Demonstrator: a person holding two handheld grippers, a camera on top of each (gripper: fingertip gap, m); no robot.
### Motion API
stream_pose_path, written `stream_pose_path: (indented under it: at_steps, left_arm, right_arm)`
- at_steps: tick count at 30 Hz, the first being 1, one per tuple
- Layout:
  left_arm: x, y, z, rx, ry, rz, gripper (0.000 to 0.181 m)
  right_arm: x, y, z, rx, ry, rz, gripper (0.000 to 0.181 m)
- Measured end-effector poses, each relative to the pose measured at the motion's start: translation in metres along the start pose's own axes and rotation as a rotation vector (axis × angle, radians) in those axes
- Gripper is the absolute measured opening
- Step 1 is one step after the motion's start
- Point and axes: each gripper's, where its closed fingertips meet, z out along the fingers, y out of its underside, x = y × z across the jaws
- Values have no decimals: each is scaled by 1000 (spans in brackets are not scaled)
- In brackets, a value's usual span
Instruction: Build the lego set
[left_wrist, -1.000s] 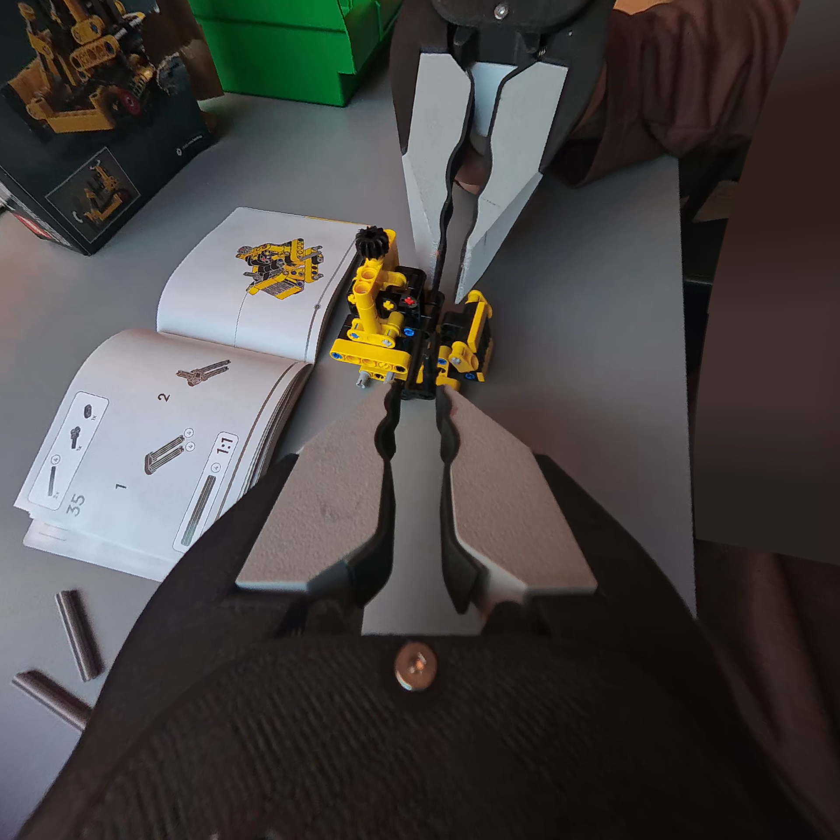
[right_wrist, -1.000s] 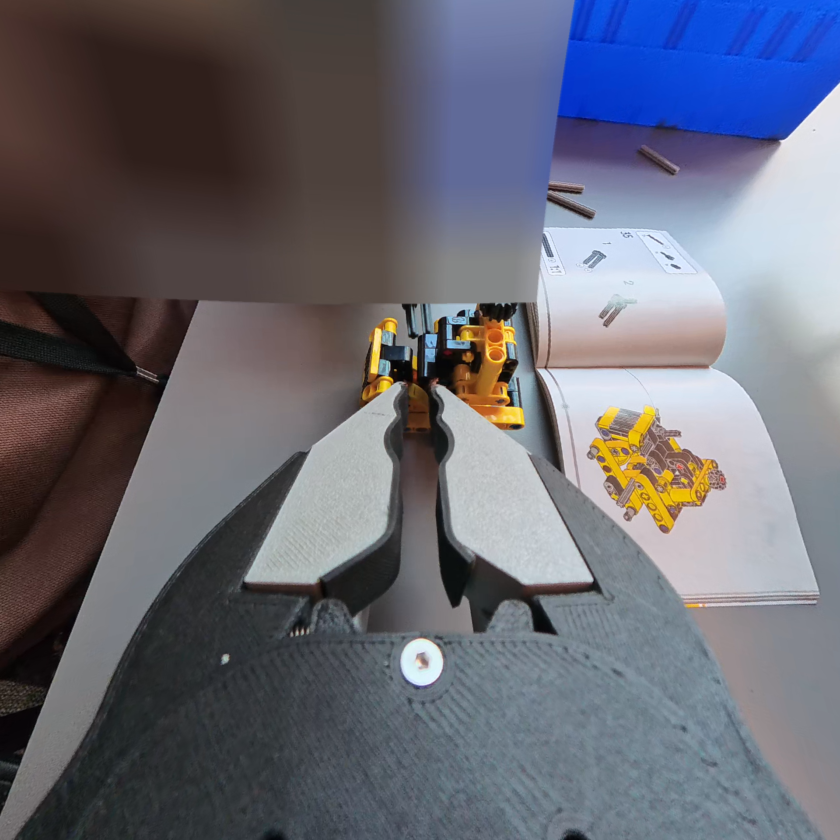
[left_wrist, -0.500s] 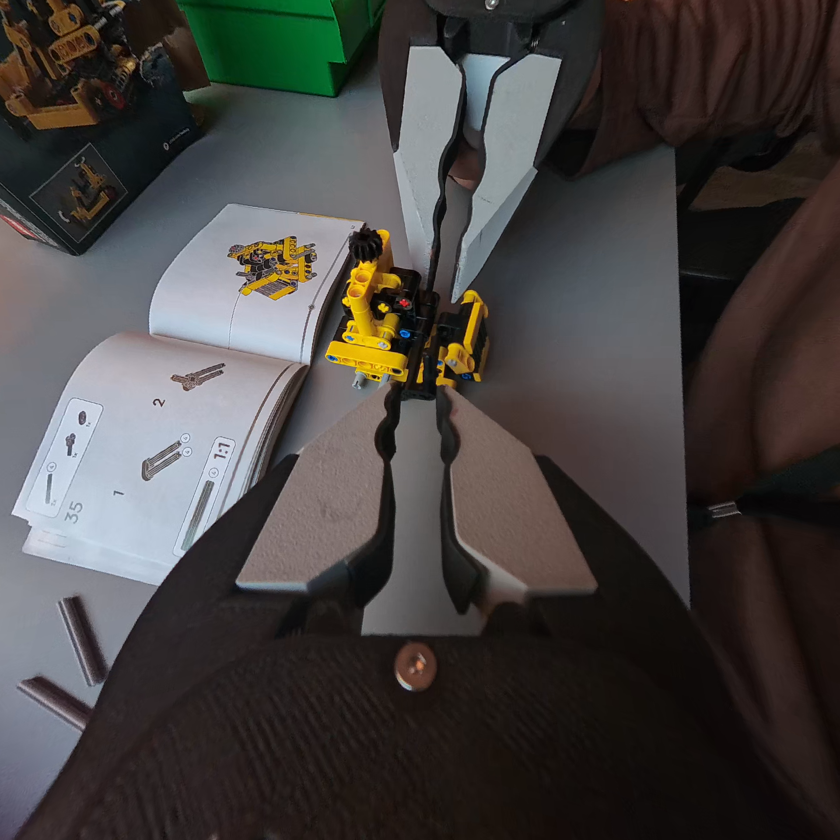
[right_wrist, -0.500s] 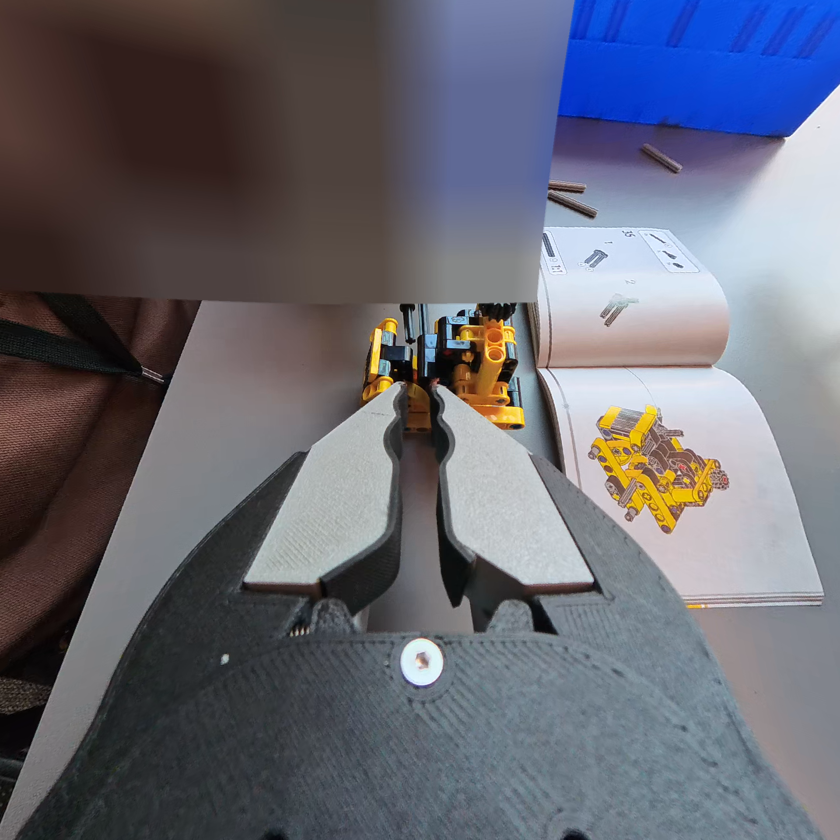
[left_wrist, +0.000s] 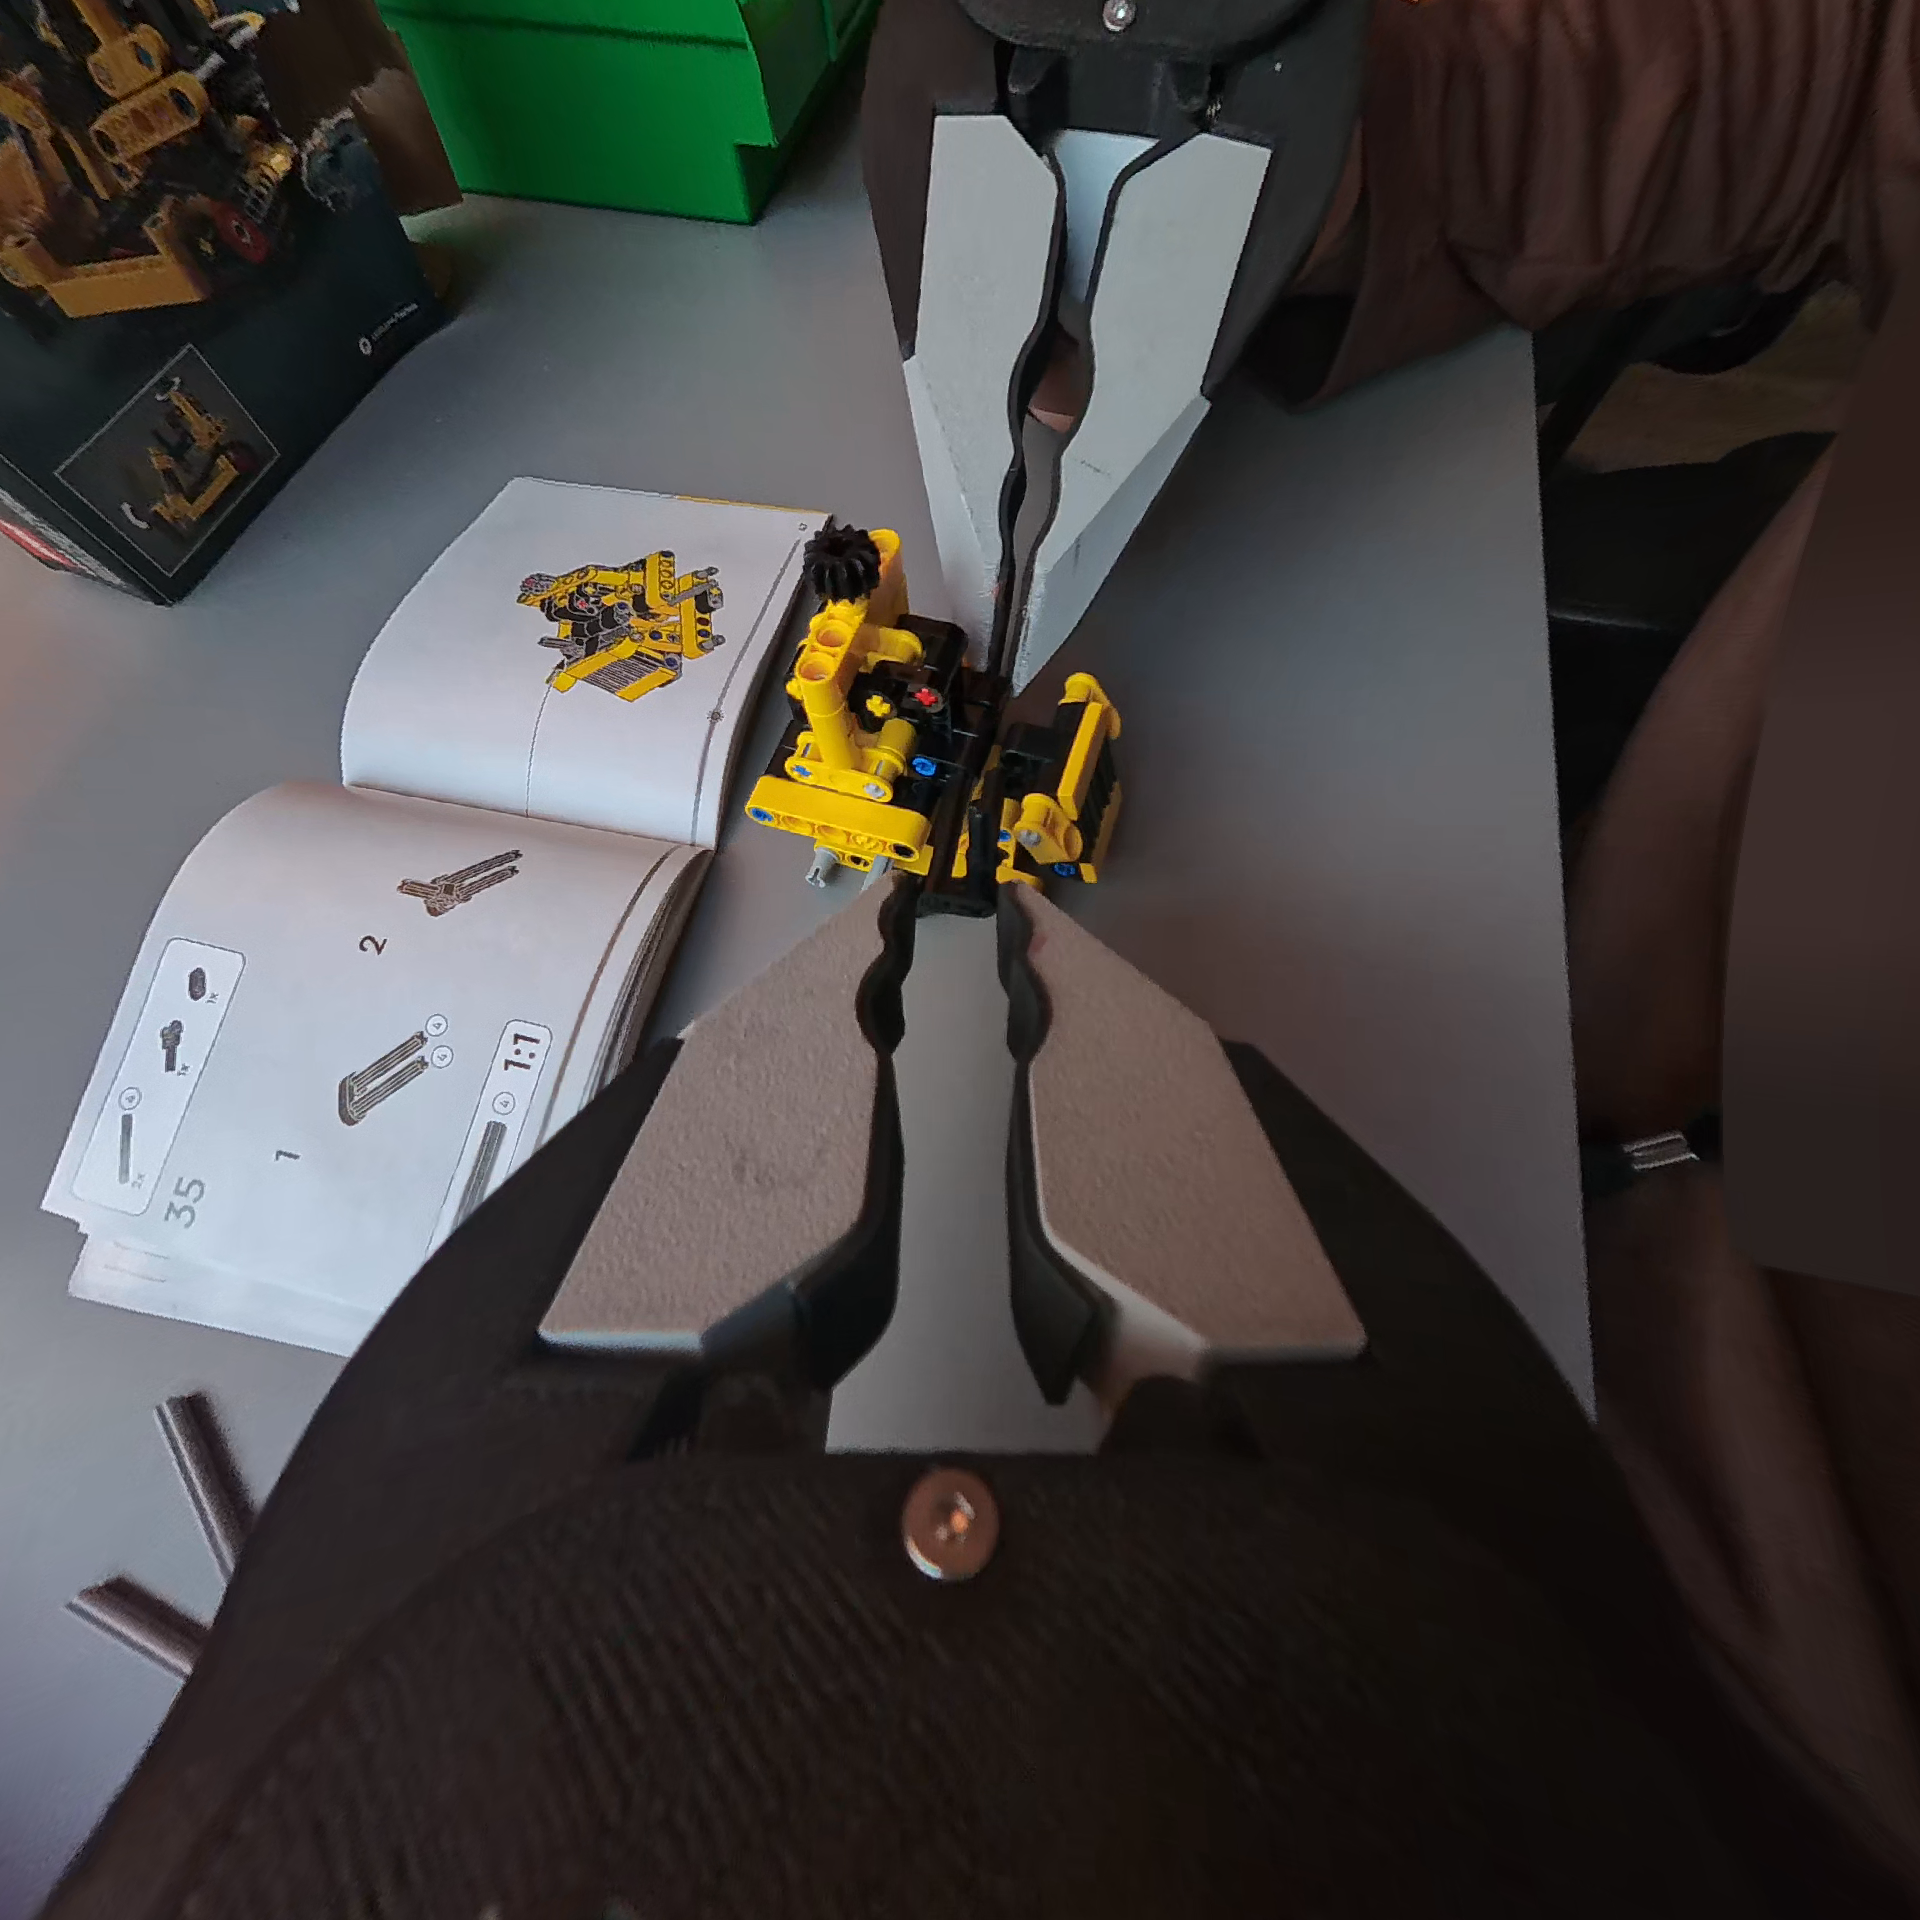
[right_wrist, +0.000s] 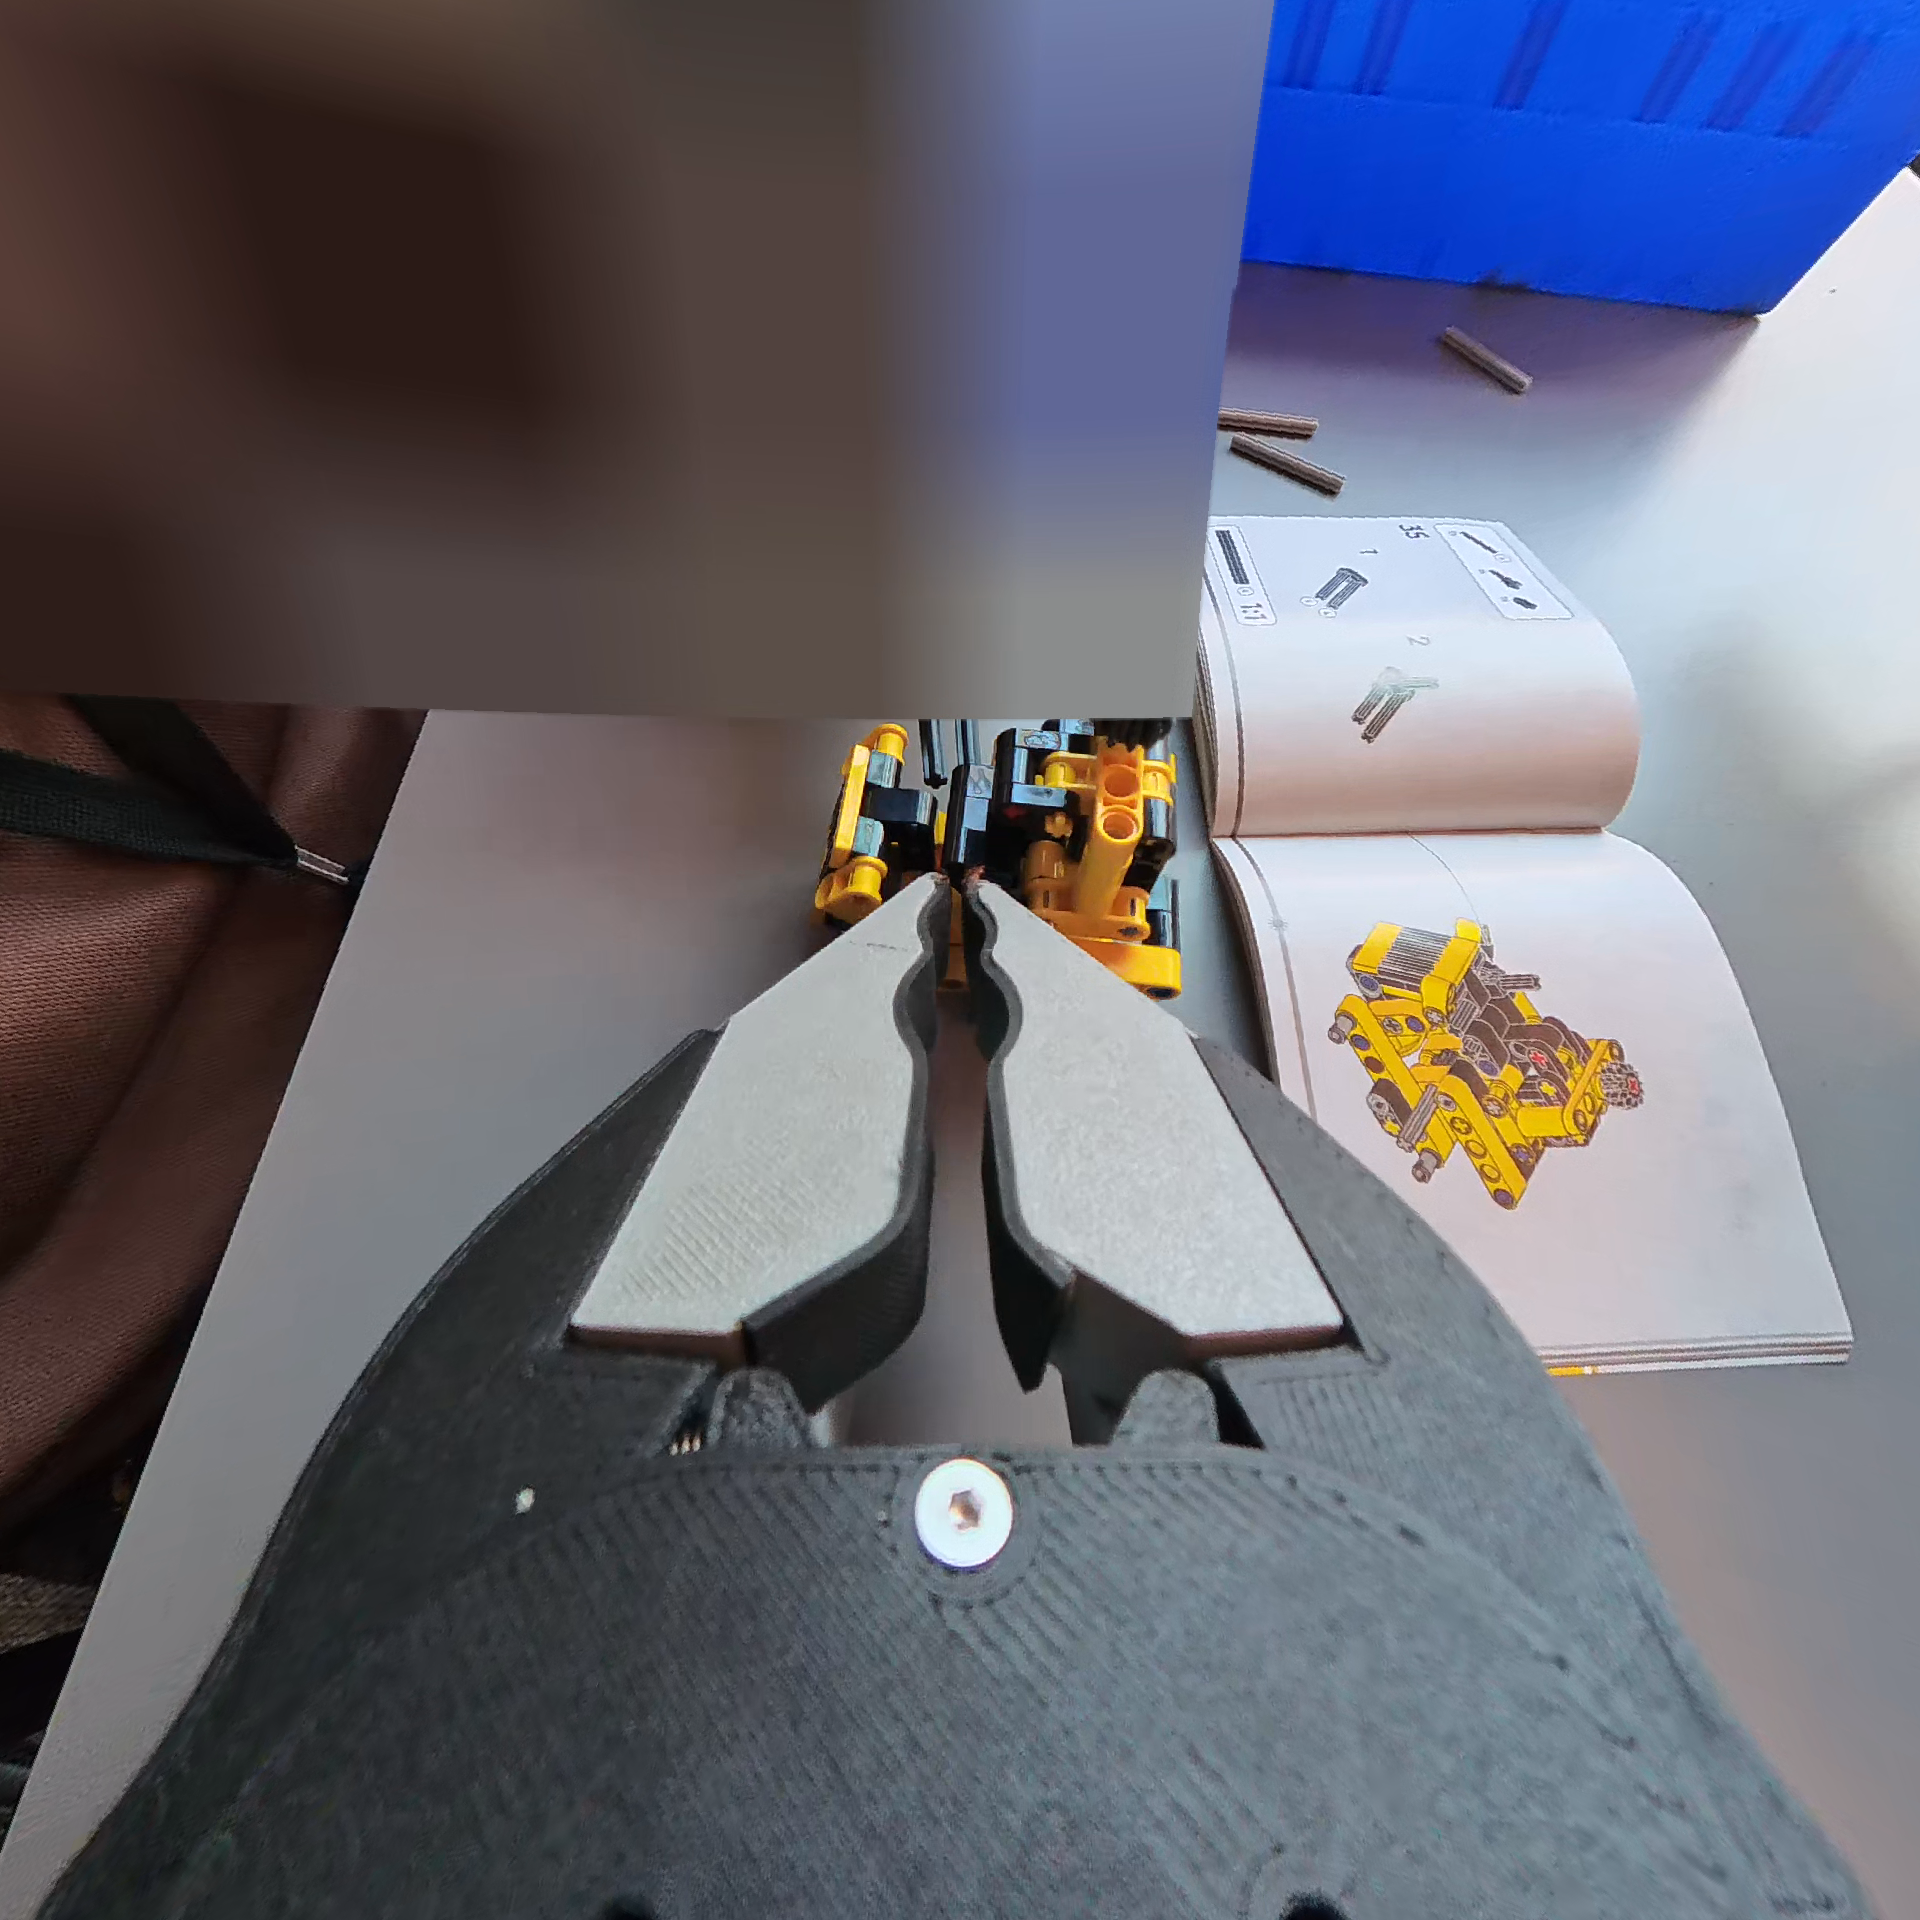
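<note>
Open instruction booklet (left_wrist: 436, 935) tight against one side of yellow lego model (left_wrist: 914, 769); bare grey table (left_wrist: 1351, 831) on other. Grippers closing both ends.

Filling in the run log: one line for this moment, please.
stage: mid-build | left gripper: shut on model | right gripper: shut on model, opposite end | manual: open beside

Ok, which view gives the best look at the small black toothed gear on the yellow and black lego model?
The left wrist view: the small black toothed gear stands clear atop the yellow and black lego model. In the right wrist view the blur patch hides nearly all of it at the model's far end.
</note>
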Motion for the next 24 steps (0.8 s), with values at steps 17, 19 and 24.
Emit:
stream_pose_path:
  at_steps: [17,19,24]
  left_arm:
    - [-10,-2,3,-3,93,99,13]
    - [-11,-2,4,-4,98,106,13]
    - [-15,-4,5,13,122,90,13]
  right_arm:
    - [7,1,0,-2,37,18,0]
    - [9,1,-1,-3,42,18,0]
    - [12,2,-2,-4,65,5,0]
